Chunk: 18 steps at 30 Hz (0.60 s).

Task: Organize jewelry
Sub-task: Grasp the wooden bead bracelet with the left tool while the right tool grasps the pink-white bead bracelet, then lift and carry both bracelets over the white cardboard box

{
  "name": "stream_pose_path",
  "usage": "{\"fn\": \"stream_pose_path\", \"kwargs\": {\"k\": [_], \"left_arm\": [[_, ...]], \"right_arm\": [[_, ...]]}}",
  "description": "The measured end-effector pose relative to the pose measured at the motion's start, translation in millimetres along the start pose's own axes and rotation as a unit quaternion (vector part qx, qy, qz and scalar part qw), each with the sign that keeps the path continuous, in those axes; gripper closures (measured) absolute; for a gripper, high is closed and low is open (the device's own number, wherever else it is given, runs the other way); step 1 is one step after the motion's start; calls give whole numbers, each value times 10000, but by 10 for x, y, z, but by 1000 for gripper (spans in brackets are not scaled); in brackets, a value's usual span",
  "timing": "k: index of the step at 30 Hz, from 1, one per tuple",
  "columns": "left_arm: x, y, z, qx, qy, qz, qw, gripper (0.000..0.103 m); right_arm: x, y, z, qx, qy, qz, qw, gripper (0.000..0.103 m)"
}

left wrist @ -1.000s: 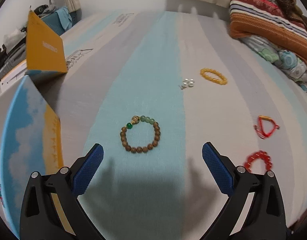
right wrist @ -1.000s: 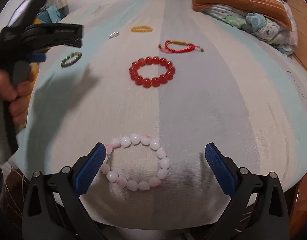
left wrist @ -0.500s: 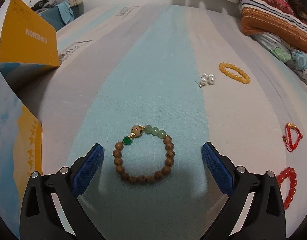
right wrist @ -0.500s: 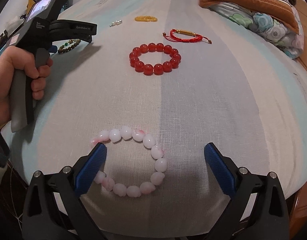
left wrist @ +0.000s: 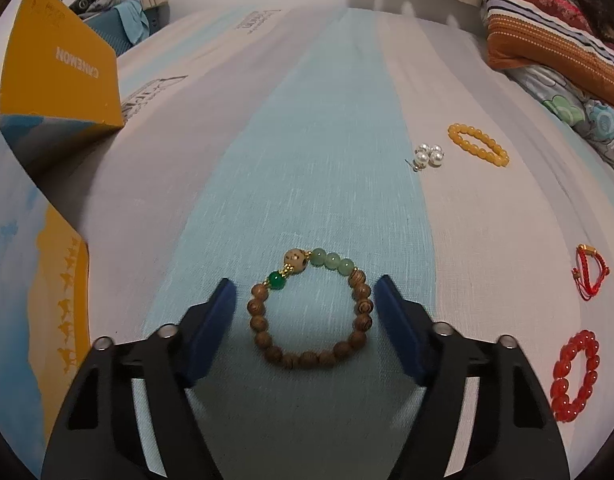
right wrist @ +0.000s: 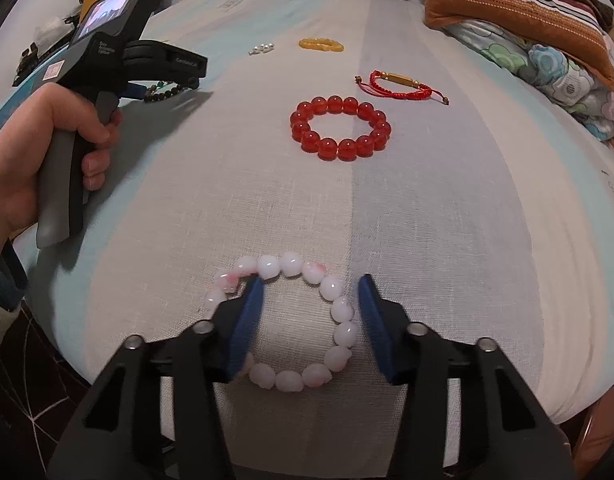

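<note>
A wooden bead bracelet (left wrist: 310, 312) with green beads is seen lying flat on the light blue stripe of the bed (left wrist: 307, 160), framed between the blue pads of the left hand-held gripper (left wrist: 305, 300), whose jaws are partly open on either side of it and not clearly touching it. A pink and white bead bracelet (right wrist: 285, 322) is laid near the bed's front edge; the right hand-held gripper (right wrist: 311, 304) is partly open over it, its left pad set inside the ring and its right pad just outside, with the right-hand run of beads between them. Farther off, a red bead bracelet (right wrist: 341, 128), a red cord bracelet (right wrist: 401, 85), a yellow bead bracelet (left wrist: 478, 145) and pearl earrings (left wrist: 429, 156) are spread apart on the bed. A yellow box (left wrist: 59, 68) is stood at the left, and folded striped bedding (left wrist: 555, 36) is piled at the far right.
</note>
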<state>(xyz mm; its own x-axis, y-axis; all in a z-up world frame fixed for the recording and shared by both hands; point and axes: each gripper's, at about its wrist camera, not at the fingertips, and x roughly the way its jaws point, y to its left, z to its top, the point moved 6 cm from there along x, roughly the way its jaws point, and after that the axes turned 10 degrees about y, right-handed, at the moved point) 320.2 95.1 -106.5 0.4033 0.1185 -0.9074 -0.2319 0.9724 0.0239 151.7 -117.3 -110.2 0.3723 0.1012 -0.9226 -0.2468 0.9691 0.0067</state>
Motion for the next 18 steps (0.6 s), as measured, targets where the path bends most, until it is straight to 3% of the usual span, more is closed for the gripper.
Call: {"fn": "stream_pose_path", "kwargs": {"k": [2, 7, 18], "left_arm": [[-14, 8, -10, -18, 26, -15, 10000, 49], [-43, -43, -47, 109, 79, -31, 9999, 96], [-230, -76, -97, 95, 96, -36, 9999, 96]], "right_arm": [[-7, -4, 1, 3, -19, 11, 10000, 71], [-22, -60, 22, 33, -80, 38, 10000, 93], [-129, -120, 46, 158, -255, 265, 9992, 93]]}}
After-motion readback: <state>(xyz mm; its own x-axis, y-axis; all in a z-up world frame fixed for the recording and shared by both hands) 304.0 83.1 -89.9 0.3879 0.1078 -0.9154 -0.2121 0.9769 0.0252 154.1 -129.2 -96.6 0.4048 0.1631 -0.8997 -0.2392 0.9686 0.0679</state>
